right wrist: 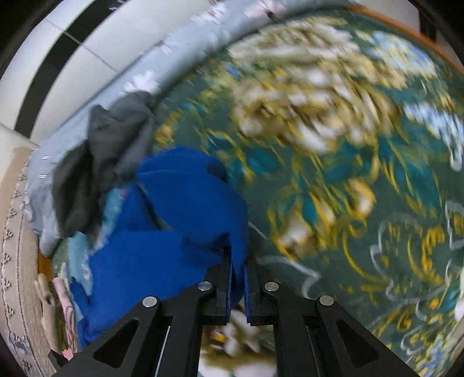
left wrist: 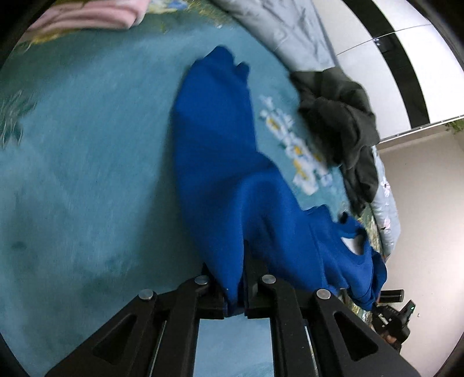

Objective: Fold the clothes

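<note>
Two grippers: both clamped on the same blue garment, one at each end.
Left gripper (left wrist: 235,293): fingers nearly together, a fold of blue cloth pinched between them at the bottom of the left wrist view.
Right gripper (right wrist: 237,290): fingers close, blue fabric squeezed between the pads; cloth bulges up and to the left of the fingers.
Blue garment (left wrist: 220,162): knit-looking top, stretched over the bed from the left gripper away toward the far side; one end lifted in the grip, the rest draped and creased. A neck opening with a white label shows at its lower right edge (left wrist: 352,243). In the right wrist view it bunches in soft rolls left of the gripper (right wrist: 174,203).
Bed cover (left wrist: 87,174): teal in the left wrist view, with a printed flower patch near the garment; in the right wrist view a dark green spread with gold and white flowers (right wrist: 333,145), heavily blurred.
Dark grey garment (left wrist: 339,121): crumpled heap just beside the blue one, at the bed's edge, against a pale grey quilt (left wrist: 293,32).
Pink folded cloth (left wrist: 95,14): at the top left of the left wrist view, well apart from the blue garment.
Other gripper in left wrist view: black body at lower right (left wrist: 391,319), under the hanging blue cloth; finger state not readable from there.
Background: white wall with a black stripe (left wrist: 406,58).
</note>
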